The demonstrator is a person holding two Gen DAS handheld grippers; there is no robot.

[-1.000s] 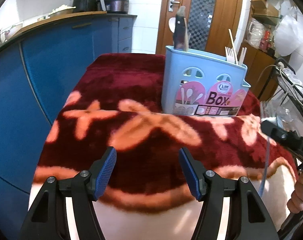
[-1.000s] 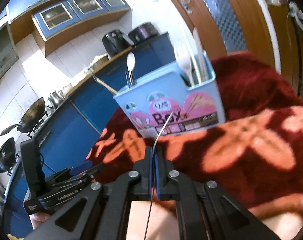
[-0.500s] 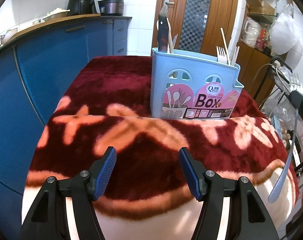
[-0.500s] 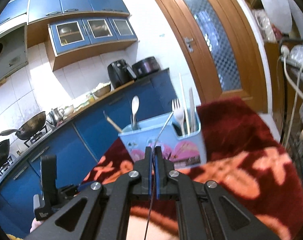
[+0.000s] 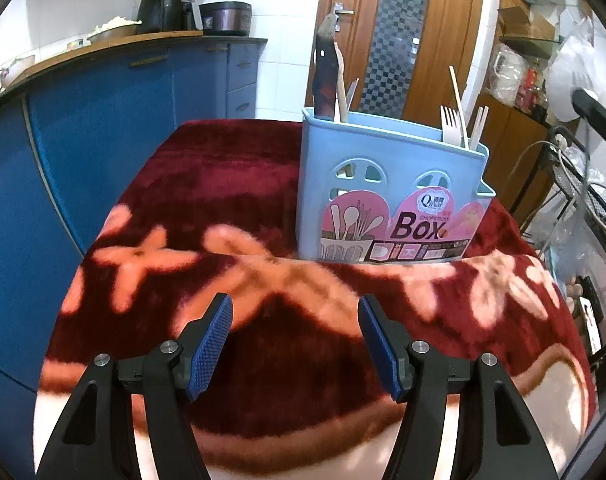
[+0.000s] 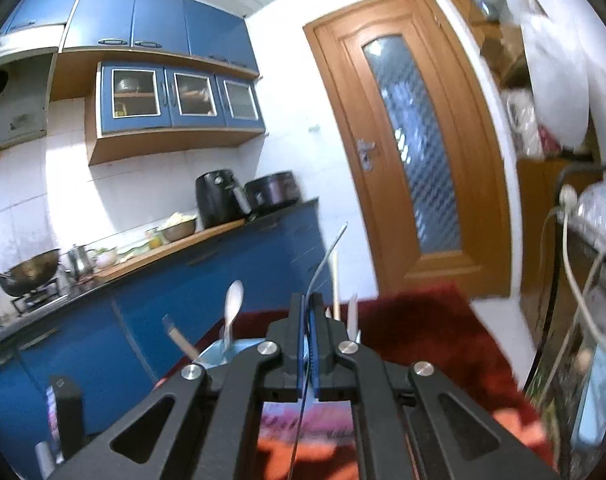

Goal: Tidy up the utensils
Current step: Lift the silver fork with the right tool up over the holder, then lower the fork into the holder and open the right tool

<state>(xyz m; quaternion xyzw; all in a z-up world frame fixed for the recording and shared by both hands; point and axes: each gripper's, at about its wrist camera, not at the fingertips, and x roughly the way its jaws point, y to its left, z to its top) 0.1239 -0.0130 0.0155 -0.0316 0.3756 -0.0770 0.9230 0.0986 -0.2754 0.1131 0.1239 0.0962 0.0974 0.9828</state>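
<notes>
The left tongs (image 5: 295,344) hang low in the middle of the left wrist view, their blue pads (image 5: 211,346) spread wide with nothing between them, over a worktop covered by a dark red blanket (image 5: 207,184) with pink-orange flowers. Past them, right of centre in that frame, a light blue utensil box (image 5: 387,192) stands upright on the blanket, its pink label facing the camera. Its left compartment holds a dark-handled knife (image 5: 325,76) beside a pale stick, and the right end holds a white plastic fork (image 5: 450,126) and chopsticks (image 5: 459,100).

In the right wrist view the right tongs (image 6: 308,360) sit at lower centre, pressed together on a thin metal utensil (image 6: 323,264) seen edge-on; its slim curved end rises above the fingertips toward the middle of the frame, and I cannot tell what kind of utensil it is. Just below and behind the tongs the box rim (image 6: 217,354) shows, with a metal spoon (image 6: 233,304) standing in it at left. Blue cabinets (image 6: 175,280) run along the left of that frame, and a wooden door (image 6: 407,152) fills the upper right.
</notes>
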